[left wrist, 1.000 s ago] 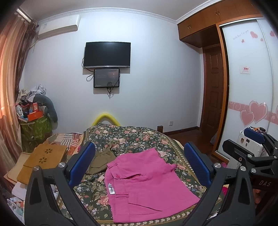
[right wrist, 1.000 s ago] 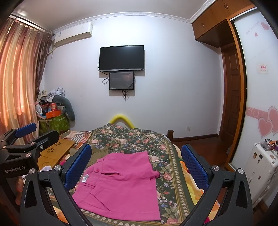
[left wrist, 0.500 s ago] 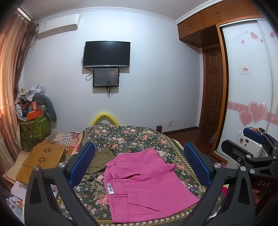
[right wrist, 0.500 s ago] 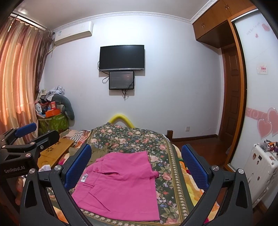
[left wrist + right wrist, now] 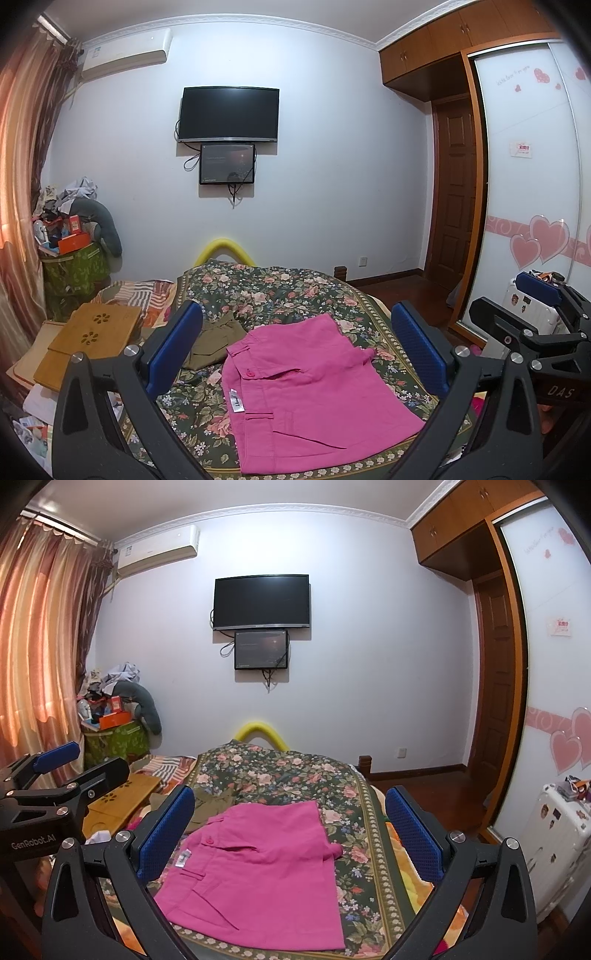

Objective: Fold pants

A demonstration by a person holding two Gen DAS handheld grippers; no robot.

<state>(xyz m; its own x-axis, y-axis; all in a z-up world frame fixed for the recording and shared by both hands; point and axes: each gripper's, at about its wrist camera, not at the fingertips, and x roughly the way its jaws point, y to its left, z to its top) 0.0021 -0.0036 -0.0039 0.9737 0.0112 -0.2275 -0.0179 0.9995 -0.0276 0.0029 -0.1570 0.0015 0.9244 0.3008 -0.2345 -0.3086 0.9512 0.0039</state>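
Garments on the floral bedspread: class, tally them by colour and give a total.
Pink: 1, the pink pants
Olive: 1, the olive garment
Total: 2

One pink pants (image 5: 314, 391), one olive garment (image 5: 214, 339), one floral bed (image 5: 280, 291), two wall screens (image 5: 229, 114), one suitcase (image 5: 554, 849)
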